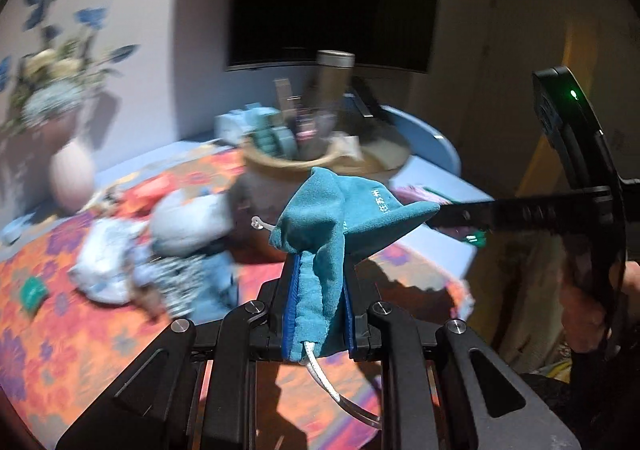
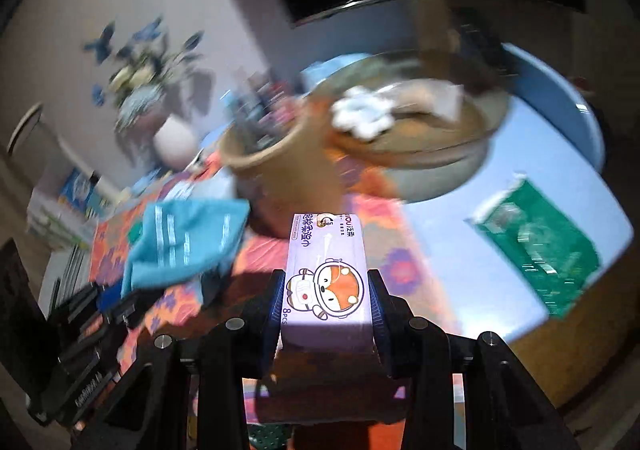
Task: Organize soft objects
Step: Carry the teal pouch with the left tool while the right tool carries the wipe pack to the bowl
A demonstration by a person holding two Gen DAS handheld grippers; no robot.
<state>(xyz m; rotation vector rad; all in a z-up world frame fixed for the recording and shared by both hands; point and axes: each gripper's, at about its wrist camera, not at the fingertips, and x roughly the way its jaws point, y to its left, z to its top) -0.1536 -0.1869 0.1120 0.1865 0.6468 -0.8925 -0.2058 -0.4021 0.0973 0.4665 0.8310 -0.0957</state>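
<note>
My left gripper (image 1: 318, 290) is shut on a teal cloth pouch (image 1: 340, 217) with a white drawstring, held above the flowered tablecloth (image 1: 60, 330). The pouch also shows in the right wrist view (image 2: 188, 242), at the left. My right gripper (image 2: 326, 282) is shut on a lilac tissue pack (image 2: 326, 270) printed with a fox. It shows at the right in the left wrist view, where its finger tips are hidden behind the pouch. A pile of pale blue and patterned cloths (image 1: 160, 250) lies on the tablecloth at the left.
A brown pot (image 1: 276, 185) stuffed with items stands behind the pouch. A shallow bowl (image 2: 432, 157) holds white fluff. A green packet (image 2: 536, 246) lies on the blue table (image 2: 500, 189). A vase of flowers (image 1: 68, 153) stands at the wall.
</note>
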